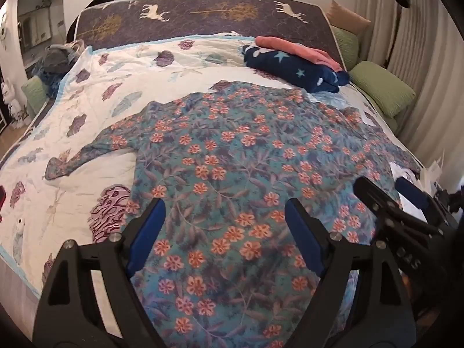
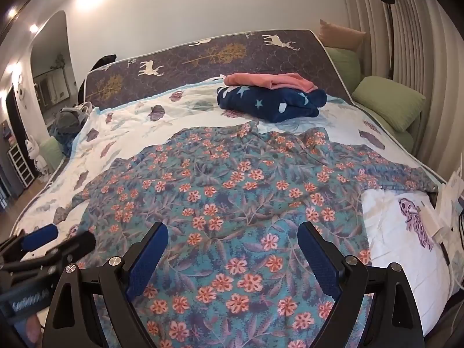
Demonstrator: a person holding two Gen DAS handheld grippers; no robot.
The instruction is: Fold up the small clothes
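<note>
A teal floral shirt [image 1: 232, 174] with orange flowers lies spread flat on the bed, sleeves out to both sides; it also shows in the right wrist view [image 2: 232, 197]. My left gripper [image 1: 226, 211] is open and empty, hovering over the shirt's near hem. My right gripper [image 2: 233, 232] is open and empty over the same hem, a little to the right; it shows in the left wrist view [image 1: 388, 191] at the right edge. The left gripper shows at the lower left of the right wrist view [image 2: 58, 240].
A white quilt [image 1: 95, 110] with purple leaf prints covers the bed. A folded navy star garment [image 2: 269, 101] with a folded pink one [image 2: 266, 81] on top lies at the far right. Green pillows [image 2: 388, 98] line the right side. White items [image 2: 435, 220] sit at the right edge.
</note>
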